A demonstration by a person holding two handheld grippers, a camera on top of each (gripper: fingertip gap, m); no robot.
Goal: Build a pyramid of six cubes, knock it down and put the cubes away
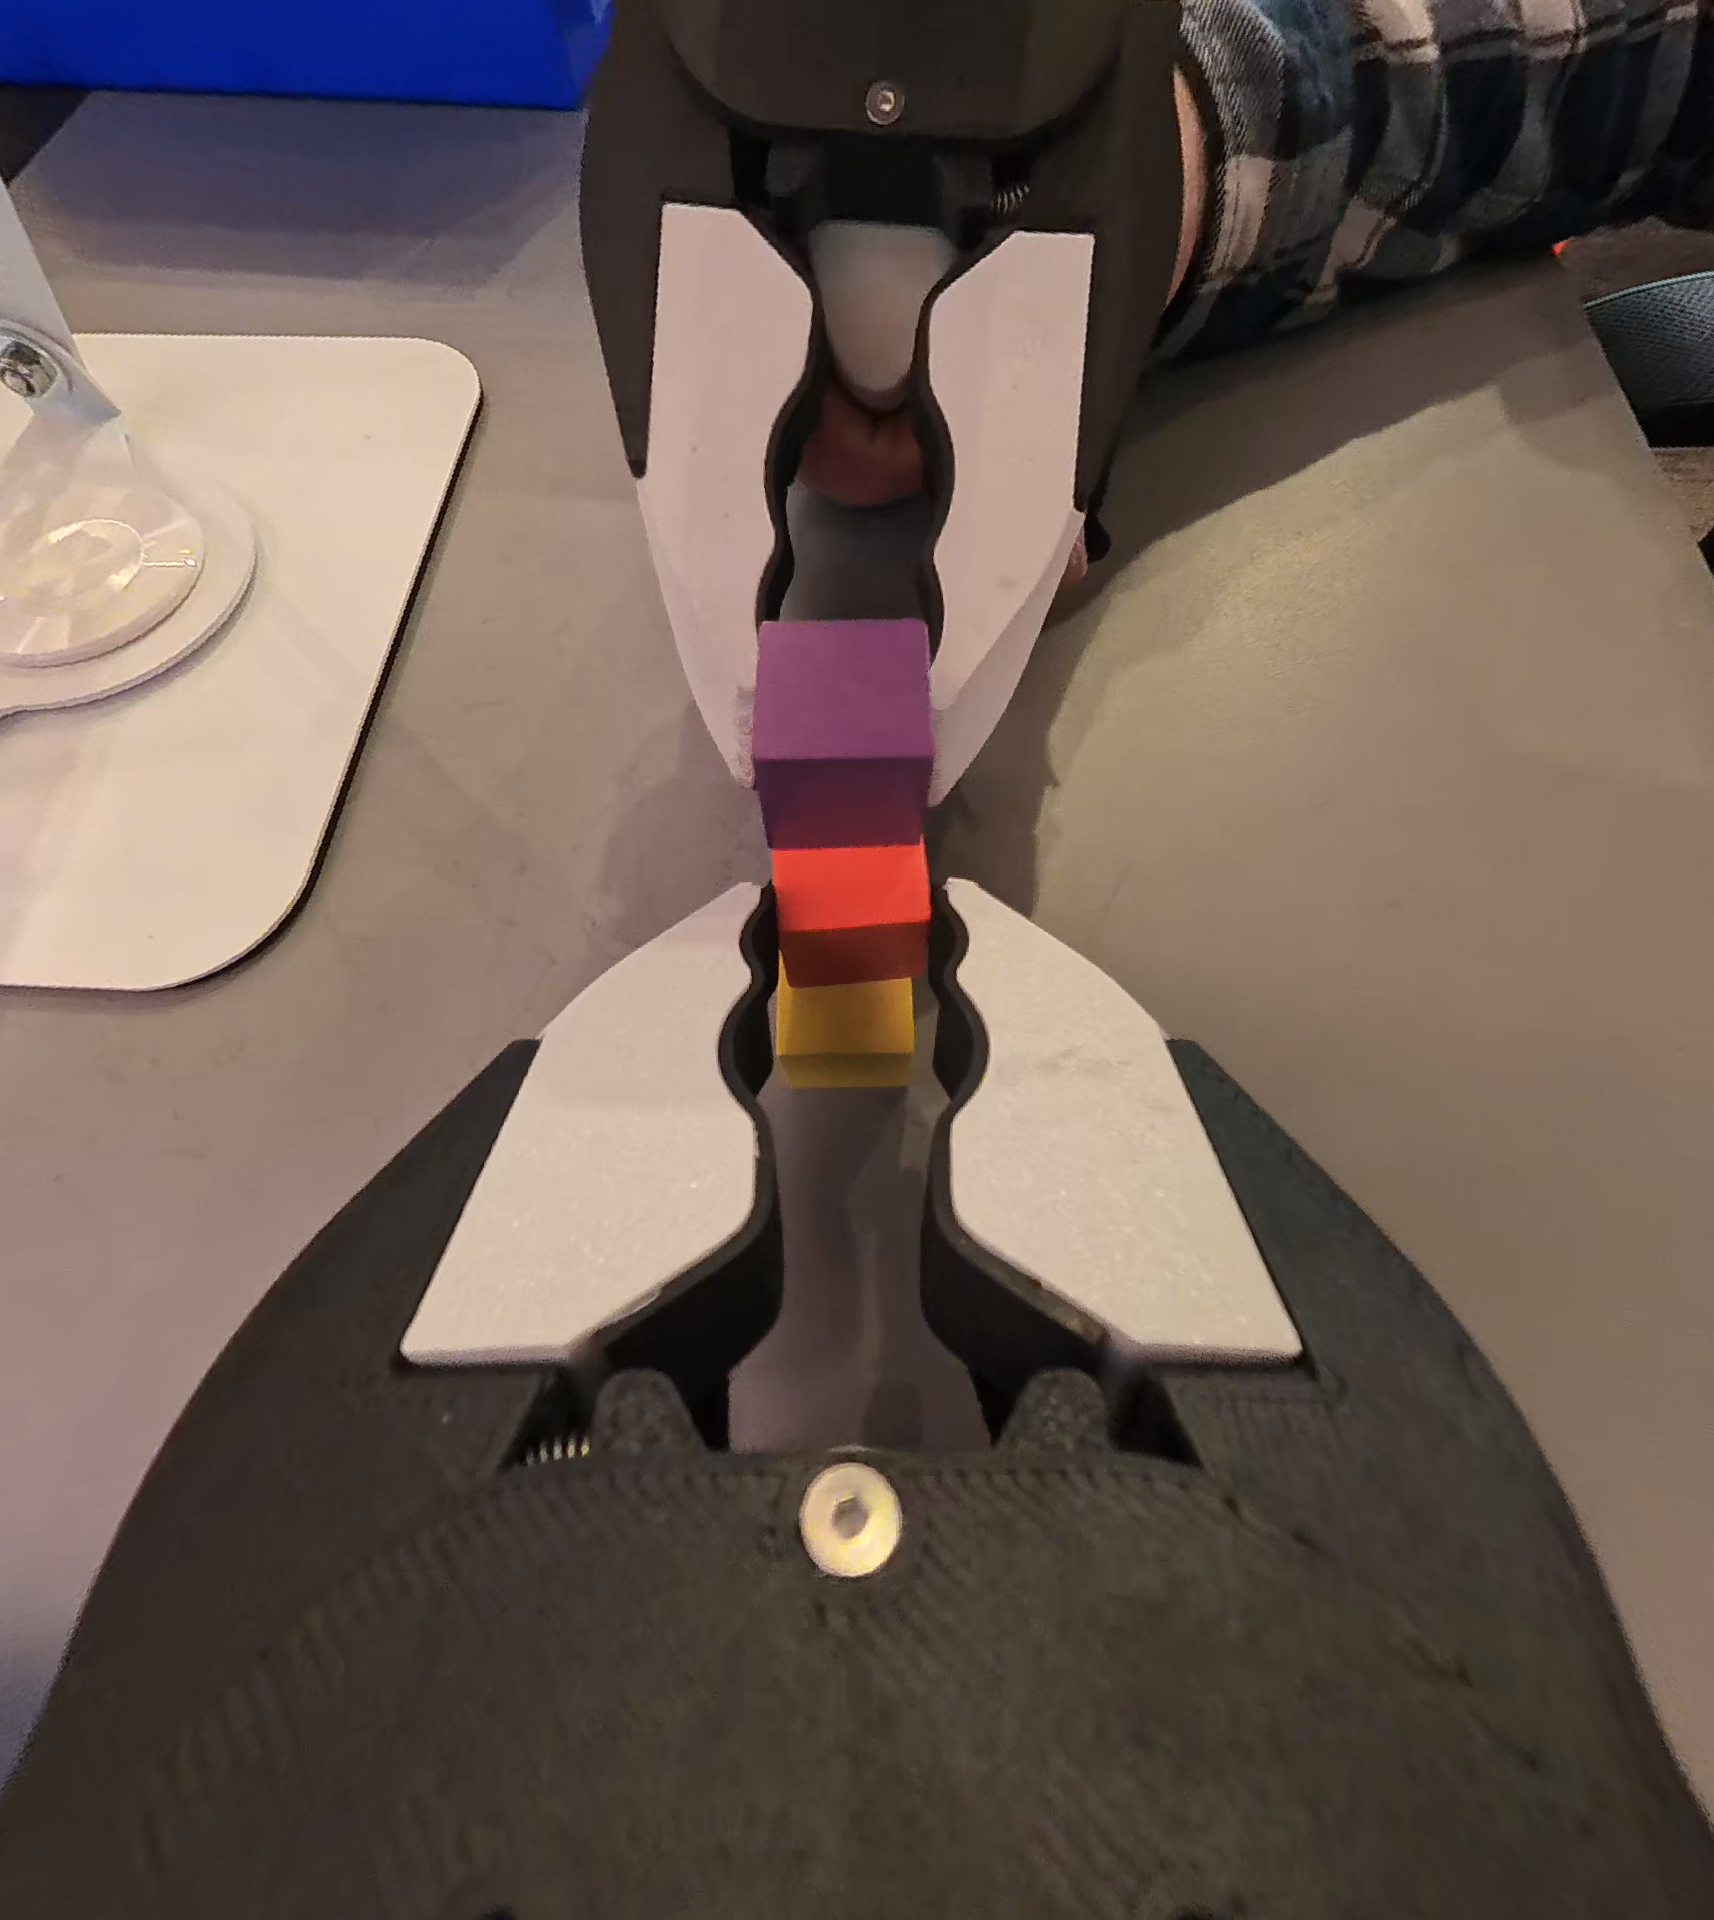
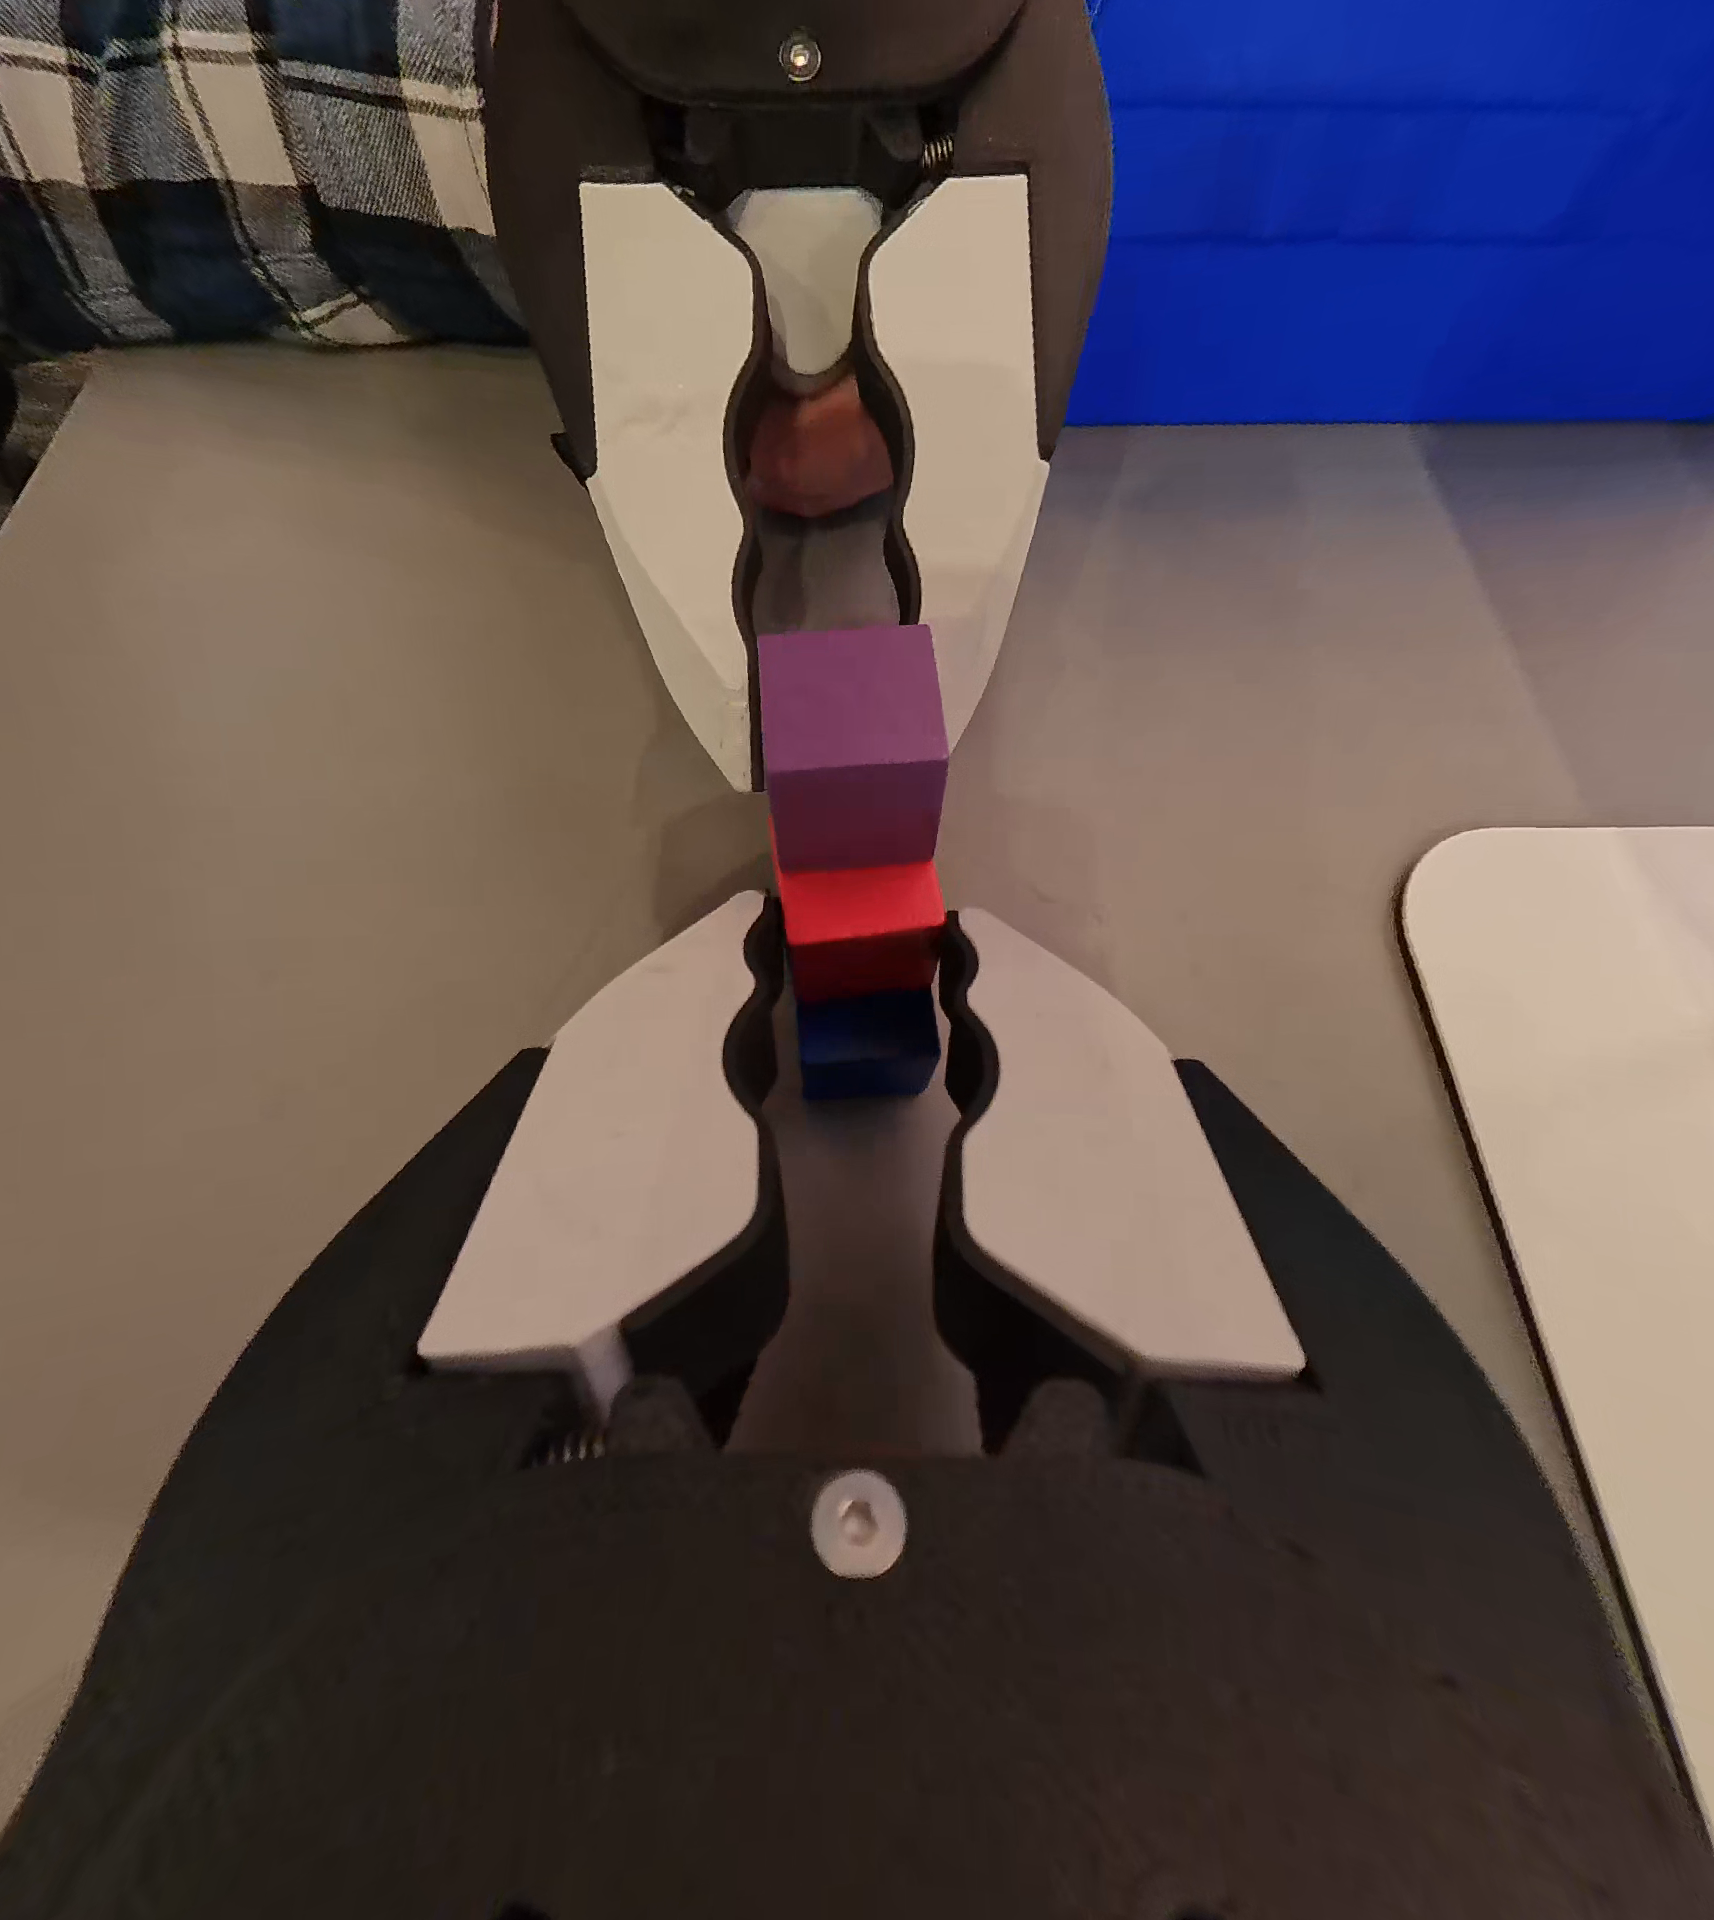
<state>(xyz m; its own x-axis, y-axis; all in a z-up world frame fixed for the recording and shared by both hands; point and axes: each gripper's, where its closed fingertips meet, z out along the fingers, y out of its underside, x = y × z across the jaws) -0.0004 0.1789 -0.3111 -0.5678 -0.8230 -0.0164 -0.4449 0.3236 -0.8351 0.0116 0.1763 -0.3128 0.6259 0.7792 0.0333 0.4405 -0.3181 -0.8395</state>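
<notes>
Nearest the left wrist camera, the left gripper (image 1: pixel 855 904) lies low over the grey table (image 1: pixel 1300 831). Its fingers are drawn in on the yellow cube (image 1: pixel 845 1023), the end cube of the bottom row, and the dark pads (image 1: pixel 952 997) sit against its sides as far as we can judge. Above and just behind that cube sits an orange-red cube (image 1: pixel 851 883) of the second row, and the purple cube (image 1: pixel 842 696) crowns the stack. We are therefore sighting along the row, so the pyramid reads as a single staircase. From the opposite end, the right gripper (image 2: pixel 858 920) brackets the blue cube (image 2: pixel 868 1044) in the same way, with a red cube (image 2: pixel 863 914) stepped above it. Its fingers stand narrowly on either side of the blue cube, but we cannot tell whether they press on it. We see five colours, and any cube in the middle of the bottom row is hidden. The pyramid stands complete at the table's centre, between the two facing tools. We judge that taking the two base corners is meant to pull the supports away and topple it. Farther off lie a white mat (image 1: pixel 157 831) carrying a stand (image 1: pixel 94 561), a plaid sleeve (image 1: pixel 1455 156), and a blue bin (image 2: pixel 1455 260) at the table's back, probably where the cubes go afterwards.
</notes>
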